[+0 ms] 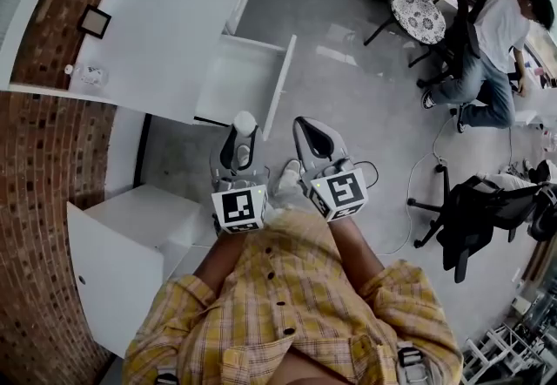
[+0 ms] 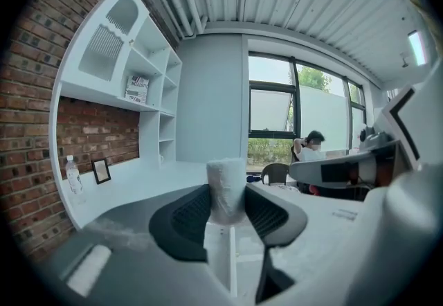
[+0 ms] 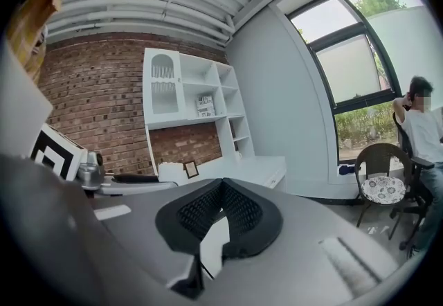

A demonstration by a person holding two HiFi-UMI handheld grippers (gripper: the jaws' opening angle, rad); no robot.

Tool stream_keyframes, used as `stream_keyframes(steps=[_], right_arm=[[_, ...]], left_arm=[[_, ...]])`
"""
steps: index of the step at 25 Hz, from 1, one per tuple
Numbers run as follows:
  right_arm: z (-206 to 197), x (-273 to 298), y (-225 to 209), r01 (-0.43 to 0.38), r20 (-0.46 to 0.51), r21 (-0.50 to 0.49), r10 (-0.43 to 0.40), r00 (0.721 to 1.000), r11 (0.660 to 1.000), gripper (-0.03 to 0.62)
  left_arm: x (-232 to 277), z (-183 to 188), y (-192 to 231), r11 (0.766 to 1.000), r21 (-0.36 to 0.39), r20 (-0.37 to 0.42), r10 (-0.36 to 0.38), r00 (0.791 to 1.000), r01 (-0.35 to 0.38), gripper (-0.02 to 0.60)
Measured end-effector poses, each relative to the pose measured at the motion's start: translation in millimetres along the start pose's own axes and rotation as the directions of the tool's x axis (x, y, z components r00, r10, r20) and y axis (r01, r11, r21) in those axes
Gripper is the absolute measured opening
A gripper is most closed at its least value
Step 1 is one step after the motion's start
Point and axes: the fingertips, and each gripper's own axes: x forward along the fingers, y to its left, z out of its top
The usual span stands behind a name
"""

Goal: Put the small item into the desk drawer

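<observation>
Small item: one, in left tongs.

Head view steeply down; gripper views level, desk in all three.

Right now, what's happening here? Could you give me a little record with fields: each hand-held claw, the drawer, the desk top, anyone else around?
Left gripper: shut on small white item, held upright
Right gripper: jaws together, nothing between them
Desk drawer: pulled open, ahead of both grippers; nothing seen inside
Desk top: picture frame and clear bottle near the brick wall
Bystander: seated, far right of the head view
</observation>
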Motion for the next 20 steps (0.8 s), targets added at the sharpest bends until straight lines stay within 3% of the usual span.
stream_keyframes(steps=[12,20], right_arm=[[-14.6,73.4,-17.3,0.069,-0.031,0.045,-0.068,0.997,0.997,0.002],[-42.5,103.6,-33.0,0.131,-0.075,0.089,-0.124,0.989,0.987,0.002]], left_arm=[[69.4,-24.4,44.3,0.996,0.0,-0.107,-0.093,0.99,0.093,0.167],[107.9,-57.7,60.4,0.99,-0.012,-0.207,-0.138,0.969,0.138,0.167]])
